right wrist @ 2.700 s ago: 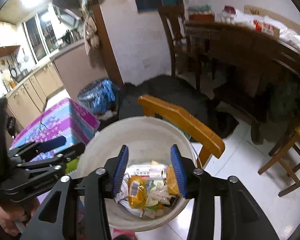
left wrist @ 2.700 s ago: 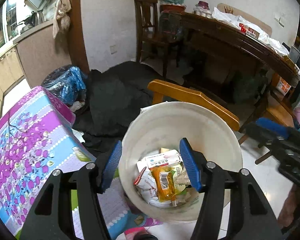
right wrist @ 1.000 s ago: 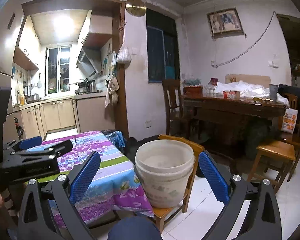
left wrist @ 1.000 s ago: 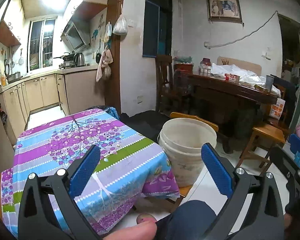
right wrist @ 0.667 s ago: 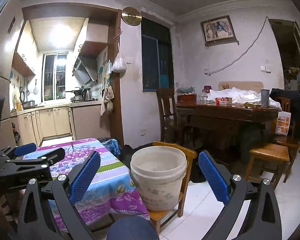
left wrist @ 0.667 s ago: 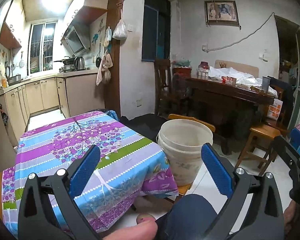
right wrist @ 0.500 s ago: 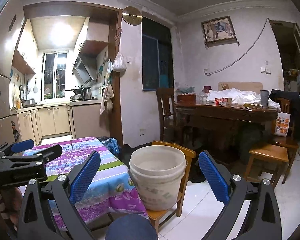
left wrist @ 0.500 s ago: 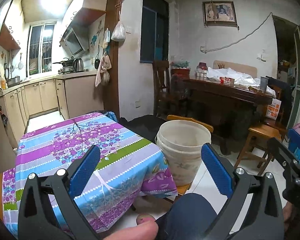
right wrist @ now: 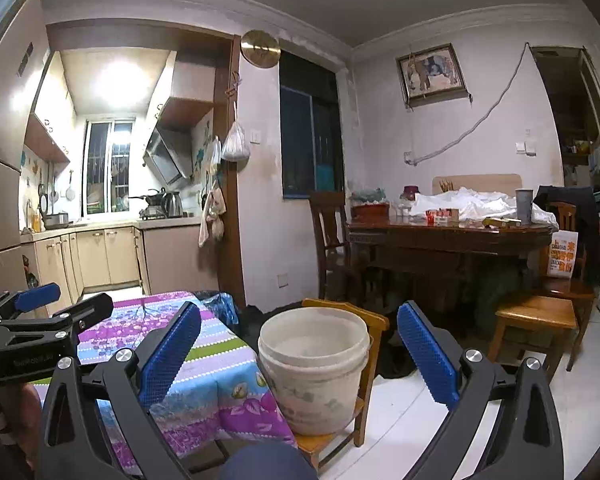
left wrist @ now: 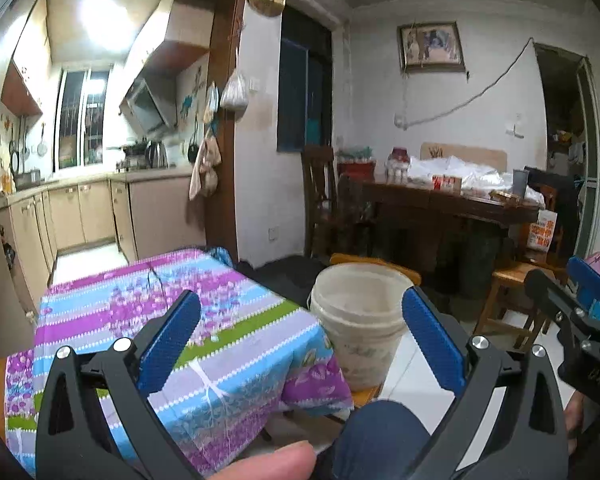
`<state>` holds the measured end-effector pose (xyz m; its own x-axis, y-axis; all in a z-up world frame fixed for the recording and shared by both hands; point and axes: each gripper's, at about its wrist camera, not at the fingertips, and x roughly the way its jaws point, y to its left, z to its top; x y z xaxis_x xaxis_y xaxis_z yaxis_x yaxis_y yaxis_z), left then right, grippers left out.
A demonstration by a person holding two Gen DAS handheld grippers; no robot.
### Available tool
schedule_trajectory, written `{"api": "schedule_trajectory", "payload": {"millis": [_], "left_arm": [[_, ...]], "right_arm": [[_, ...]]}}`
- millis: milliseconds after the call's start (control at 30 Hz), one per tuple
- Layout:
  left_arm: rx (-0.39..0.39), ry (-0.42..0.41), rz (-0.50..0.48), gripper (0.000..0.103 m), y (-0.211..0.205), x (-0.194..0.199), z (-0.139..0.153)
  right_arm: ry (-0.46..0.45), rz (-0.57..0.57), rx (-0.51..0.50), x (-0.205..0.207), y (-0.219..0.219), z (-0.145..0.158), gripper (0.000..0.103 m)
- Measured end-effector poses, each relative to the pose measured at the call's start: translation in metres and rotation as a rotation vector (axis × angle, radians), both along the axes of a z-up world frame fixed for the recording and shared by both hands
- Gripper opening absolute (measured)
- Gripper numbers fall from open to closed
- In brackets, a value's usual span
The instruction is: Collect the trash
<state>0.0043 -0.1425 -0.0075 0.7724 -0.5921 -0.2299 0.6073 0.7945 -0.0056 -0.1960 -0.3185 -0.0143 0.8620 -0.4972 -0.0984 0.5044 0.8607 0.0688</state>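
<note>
I hold both the left gripper [left wrist: 300, 338] and right gripper [right wrist: 298, 354] wide apart, empty. The bucket [right wrist: 314, 368] sits center frame on a wooden chair [right wrist: 374, 330] (its perch looks narrow); a careless reach could tip it.

A tablecloth [right wrist: 220, 384] in purple, blue and green stripes covers the near table on the left. Just right of it stands a small wooden chair [right wrist: 374, 328]. Far right, a dark dining table [right wrist: 448, 236] carries white plastic bags [right wrist: 472, 202], a red box and a grey cup [right wrist: 524, 200]. A tall chair [right wrist: 330, 236] stands at its left end and a wooden stool [right wrist: 536, 314] nearer on the right. A picture [right wrist: 432, 72] hangs on the far wall, a brass disc [right wrist: 260, 49] above the kitchen doorway.
</note>
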Motion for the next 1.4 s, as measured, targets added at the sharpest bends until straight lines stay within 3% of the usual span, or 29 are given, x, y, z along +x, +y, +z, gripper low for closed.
{"api": "schedule_trajectory", "payload": {"millis": [300,1400], "left_arm": [[-0.053,-0.047,0.0,0.097,0.0026,-0.0033,0.0001],[-0.026,-0.045,-0.006,0.097,-0.0012,-0.0043,-0.0023]], "right_arm": [[-0.023,-0.028,0.011,-0.0025,-0.0023,-0.0063,0.098],[-0.01,-0.011,0.016,0.0048,0.001,-0.0094,0.098]]}}
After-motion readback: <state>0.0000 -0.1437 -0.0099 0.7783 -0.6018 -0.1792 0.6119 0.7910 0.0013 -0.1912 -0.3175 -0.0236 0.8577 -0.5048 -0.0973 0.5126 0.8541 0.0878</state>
